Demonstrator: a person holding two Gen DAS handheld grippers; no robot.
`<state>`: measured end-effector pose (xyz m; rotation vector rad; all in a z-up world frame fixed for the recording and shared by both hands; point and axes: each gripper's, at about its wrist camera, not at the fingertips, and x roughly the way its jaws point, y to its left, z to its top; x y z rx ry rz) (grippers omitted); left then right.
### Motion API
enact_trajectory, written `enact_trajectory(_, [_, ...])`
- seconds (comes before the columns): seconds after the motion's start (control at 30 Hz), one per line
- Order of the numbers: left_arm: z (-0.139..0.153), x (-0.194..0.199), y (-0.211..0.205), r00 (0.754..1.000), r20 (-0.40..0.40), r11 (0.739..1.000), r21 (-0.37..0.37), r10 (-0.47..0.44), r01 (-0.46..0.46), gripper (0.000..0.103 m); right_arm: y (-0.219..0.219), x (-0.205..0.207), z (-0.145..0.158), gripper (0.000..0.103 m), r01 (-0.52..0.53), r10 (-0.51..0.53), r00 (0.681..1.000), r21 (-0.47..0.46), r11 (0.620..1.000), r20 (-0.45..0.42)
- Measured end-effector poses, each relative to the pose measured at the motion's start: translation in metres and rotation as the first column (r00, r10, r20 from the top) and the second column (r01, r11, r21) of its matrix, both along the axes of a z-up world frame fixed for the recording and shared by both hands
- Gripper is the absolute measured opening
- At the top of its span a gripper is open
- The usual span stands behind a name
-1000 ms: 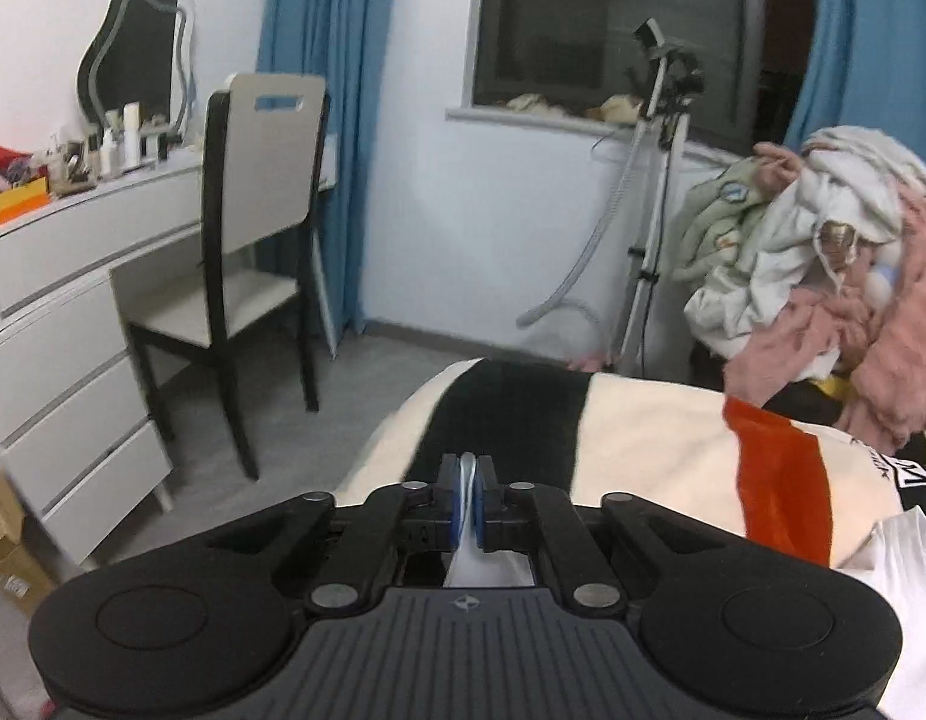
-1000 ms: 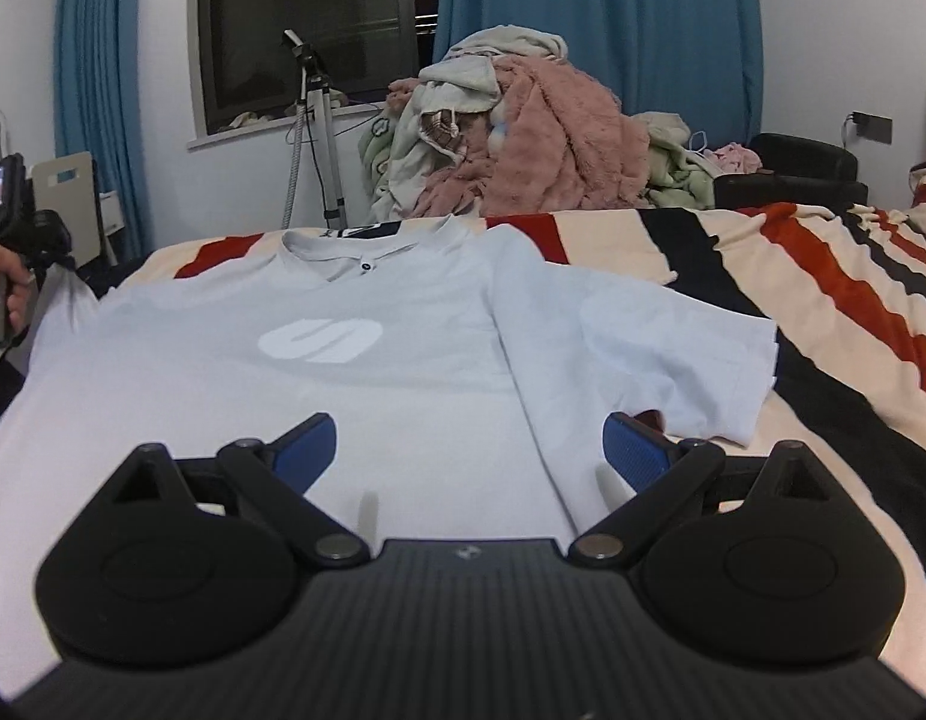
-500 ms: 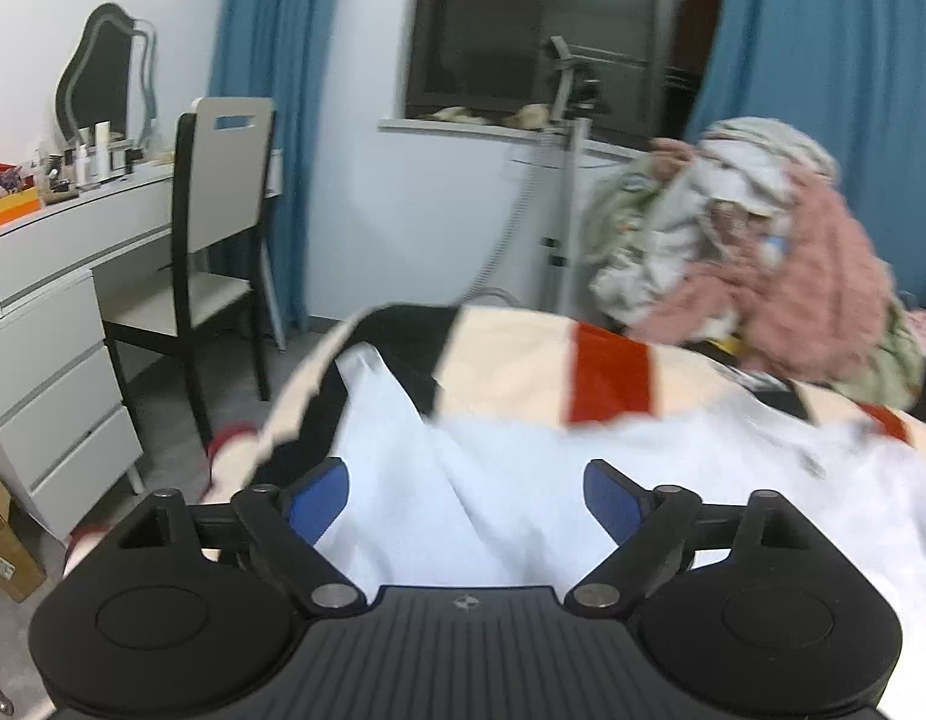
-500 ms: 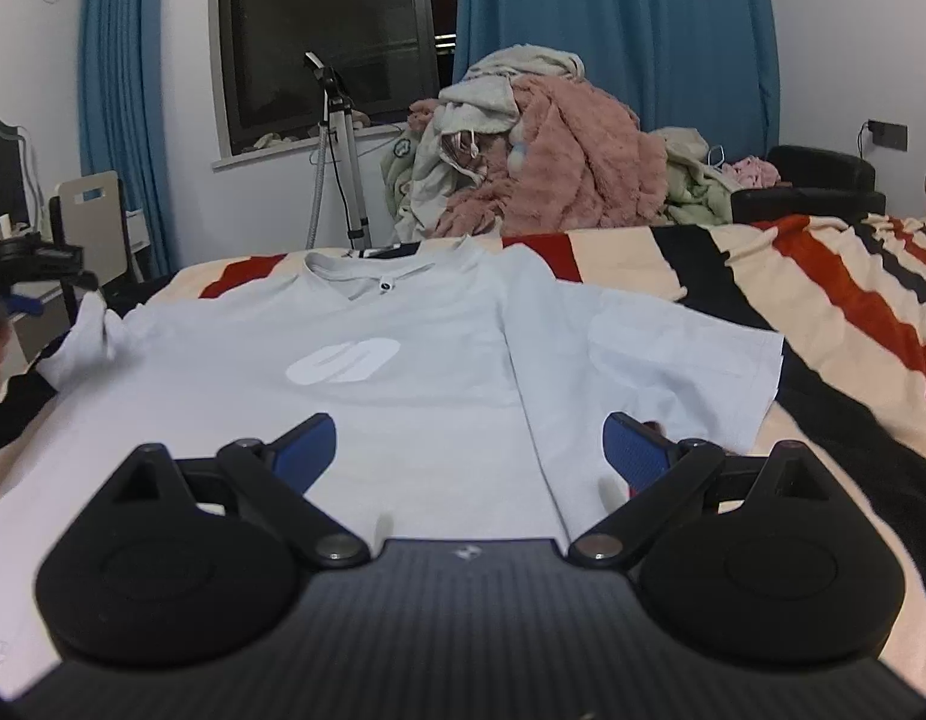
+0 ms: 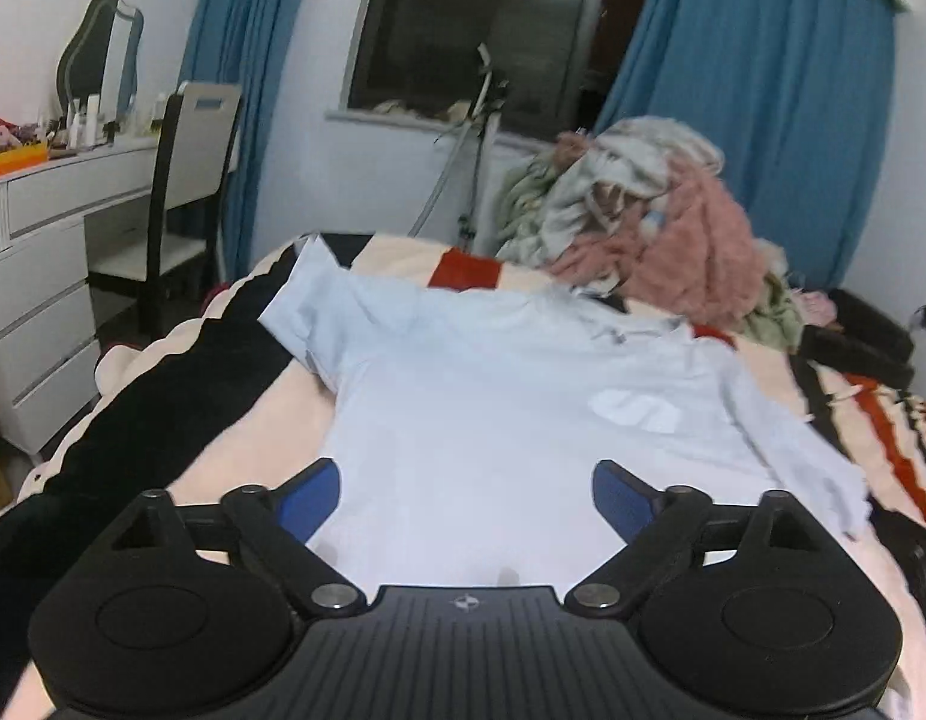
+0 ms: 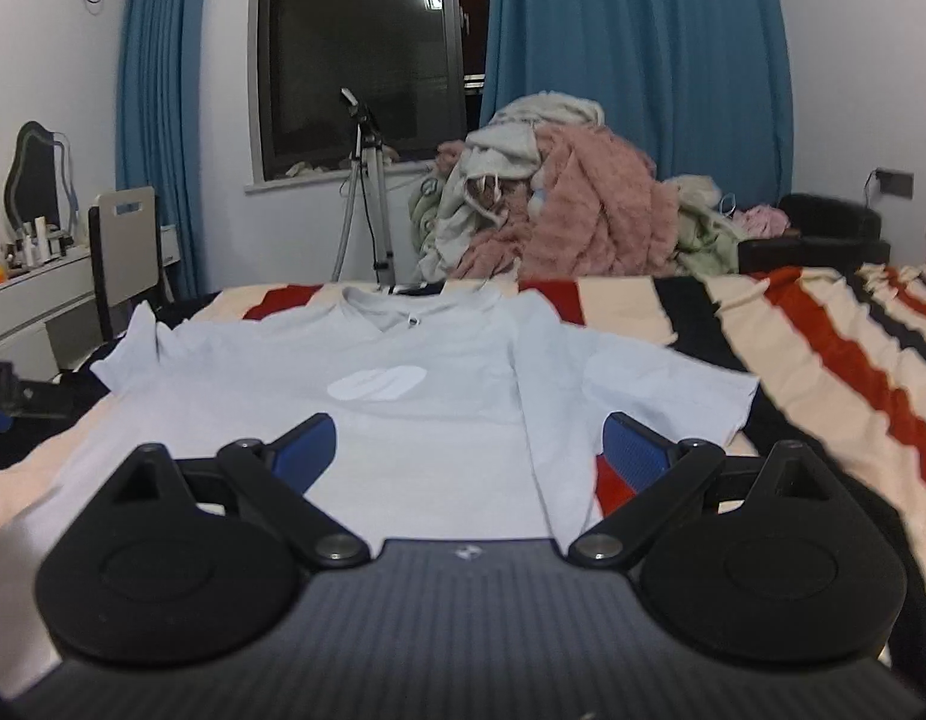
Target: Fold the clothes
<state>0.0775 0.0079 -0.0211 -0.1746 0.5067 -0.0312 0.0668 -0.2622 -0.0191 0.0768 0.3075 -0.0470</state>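
right gripper spread wide over flat pale-blue t-shirt.

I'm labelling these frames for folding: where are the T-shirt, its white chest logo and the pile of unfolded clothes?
T-shirt (image 6: 439,438): right wrist view, lower chest.
White chest logo (image 6: 378,383): right wrist view, its middle.
Pile of clothes (image 6: 583,210): right wrist view, pink fleece.

Home bedroom: striped bed, vanity desk (mirror, cosmetics), clothes pile, blue curtains.

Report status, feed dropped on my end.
Left claw open, right claw open. T-shirt spread face-up on striped blanket, unfolded. Clothes pile behind collar, clear.
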Motion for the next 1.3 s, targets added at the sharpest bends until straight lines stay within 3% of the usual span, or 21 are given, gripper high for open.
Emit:
enact_trajectory(0.17, [0.0, -0.041, -0.019, 0.997, 0.053, 0.993, 0.099, -0.063, 0.058, 0.103, -0.008, -0.023, 0.012, 0.097, 0.017, -0.018, 1.0, 0.047, 0.999, 0.02])
enact_trajectory(0.37, [0.004, -0.065, -0.034, 0.99, 0.064, 0.988, 0.093, -0.128, 0.122, 0.103, -0.011, -0.03, 0.013, 0.097, 0.037, -0.038, 0.999, 0.031, 0.999, 0.018])
enact_trajectory(0.63, [0.001, -0.042, -0.025, 0.994, 0.03, 0.991, 0.087, -0.109, 0.106, 0.103, -0.011, -0.024, 0.008, 0.097, 0.035, -0.034, 0.999, 0.033, 0.999, -0.004])
enact_trajectory(1.3, [-0.002, -0.031, -0.026, 0.992, 0.008, 0.988, 0.092, -0.127, 0.126, 0.103, -0.014, -0.017, 0.003, 0.097, 0.039, -0.036, 0.999, 0.083, 0.996, -0.036])
